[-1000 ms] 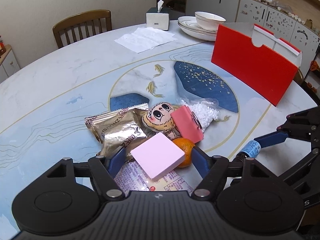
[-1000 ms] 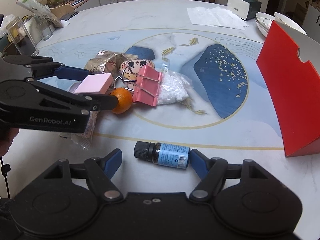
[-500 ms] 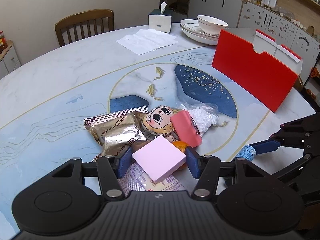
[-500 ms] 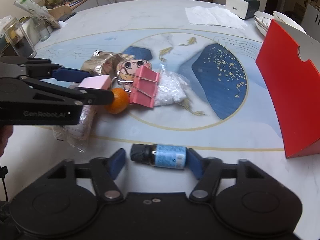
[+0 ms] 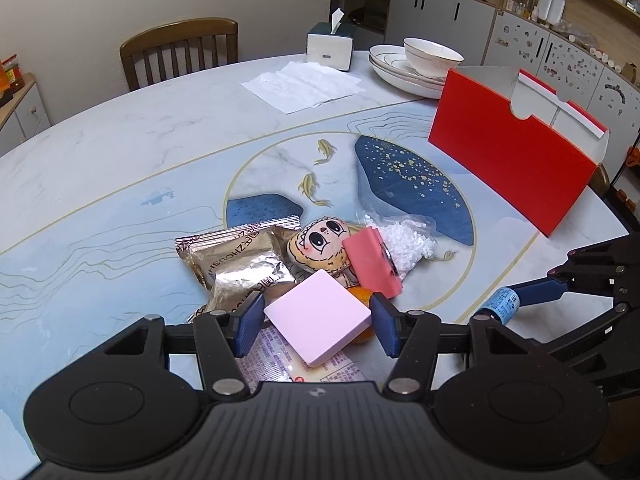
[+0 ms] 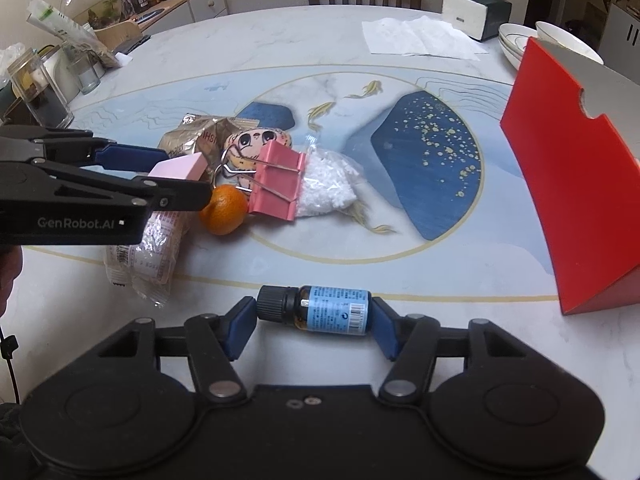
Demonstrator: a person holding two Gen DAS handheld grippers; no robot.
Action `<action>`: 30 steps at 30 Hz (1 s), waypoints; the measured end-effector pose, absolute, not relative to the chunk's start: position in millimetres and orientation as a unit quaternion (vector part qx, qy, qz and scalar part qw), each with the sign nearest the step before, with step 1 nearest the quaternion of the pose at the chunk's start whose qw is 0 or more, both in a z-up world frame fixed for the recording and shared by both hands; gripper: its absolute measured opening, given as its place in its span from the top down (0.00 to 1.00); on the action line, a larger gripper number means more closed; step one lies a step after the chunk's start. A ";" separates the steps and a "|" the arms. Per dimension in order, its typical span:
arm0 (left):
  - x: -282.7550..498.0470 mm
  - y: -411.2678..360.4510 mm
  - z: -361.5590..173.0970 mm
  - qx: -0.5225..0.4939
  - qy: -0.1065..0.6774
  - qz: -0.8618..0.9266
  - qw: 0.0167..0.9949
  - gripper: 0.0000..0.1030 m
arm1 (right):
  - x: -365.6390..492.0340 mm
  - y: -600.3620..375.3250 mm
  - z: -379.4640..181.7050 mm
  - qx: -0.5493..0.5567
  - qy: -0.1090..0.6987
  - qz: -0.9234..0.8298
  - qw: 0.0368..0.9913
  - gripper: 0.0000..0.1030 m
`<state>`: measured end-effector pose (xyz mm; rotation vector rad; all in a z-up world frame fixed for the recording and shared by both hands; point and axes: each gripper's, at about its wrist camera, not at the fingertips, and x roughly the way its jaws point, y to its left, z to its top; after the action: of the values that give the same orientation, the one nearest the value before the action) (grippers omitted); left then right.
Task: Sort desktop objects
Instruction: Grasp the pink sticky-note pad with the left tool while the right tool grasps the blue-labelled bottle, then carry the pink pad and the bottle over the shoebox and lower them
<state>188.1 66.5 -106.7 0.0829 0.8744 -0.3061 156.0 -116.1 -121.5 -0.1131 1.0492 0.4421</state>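
A round marble-look table (image 5: pixel 120 168) painted with blue shapes and gold fish holds a small heap of odds and ends near its middle.

The left gripper (image 5: pixel 316 322) is clenched on a pale pink square block (image 5: pixel 318 316), flat and smooth with rounded corners; a blue pad presses on each of two opposite corners. The block sits tilted above the heap, over a clear printed packet (image 5: pixel 276 364) and partly hiding an orange (image 6: pixel 224 210).

The right gripper (image 6: pixel 314 314) is clamped end to end on a small dark glass bottle (image 6: pixel 320 308) lying on its side near the table's front edge. The bottle has a black ribbed cap toward the left pad and a light blue label with a barcode; the right pad meets its base.

In the heap lie a gold foil snack packet (image 5: pixel 236 260), a small stuffed doll with a drawn face (image 5: pixel 320 246), a large pink binder clip (image 6: pixel 276 184) with wire handles, and a clear bag of white pellets (image 6: pixel 328 188) just beside the clip.

A red open-topped cardboard box (image 5: pixel 512 168) stands well apart on the right. Farther back are stacked white dishes (image 5: pixel 416 64), a tissue box (image 5: pixel 330 46), flat paper napkins (image 5: pixel 304 84) and a wooden chair (image 5: pixel 180 50).
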 end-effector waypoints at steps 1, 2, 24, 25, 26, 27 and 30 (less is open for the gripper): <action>187.7 65.8 -105.5 0.039 0.421 -0.147 0.894 0.45 | 155.8 -118.1 -120.3 -0.051 0.495 0.208 0.842 0.42; 187.0 65.4 -104.4 0.038 0.421 -0.146 0.894 0.45 | 155.9 -120.7 -119.0 -0.048 0.494 0.207 0.843 0.42; 171.3 29.9 -57.0 0.012 0.389 -0.145 0.910 0.45 | 160.8 -180.7 -68.7 -0.025 0.456 0.205 0.866 0.42; 170.9 26.8 -54.9 0.012 0.387 -0.146 0.910 0.45 | 161.5 -183.8 -65.7 -0.024 0.453 0.206 0.867 0.42; 170.7 23.6 -52.7 0.012 0.385 -0.146 0.911 0.45 | 162.2 -187.0 -62.6 -0.023 0.449 0.208 0.869 0.42; 170.9 20.1 -50.8 0.011 0.383 -0.148 0.912 0.45 | 163.1 -190.5 -59.0 -0.022 0.445 0.210 0.870 0.42; 172.0 8.7 -44.2 0.011 0.378 -0.151 0.913 0.45 | 167.5 -202.4 -48.2 -0.018 0.434 0.213 0.875 0.42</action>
<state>172.0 8.7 -44.2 0.0222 0.7787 -0.3118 167.5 -202.4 -48.2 -0.0372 0.9052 0.4449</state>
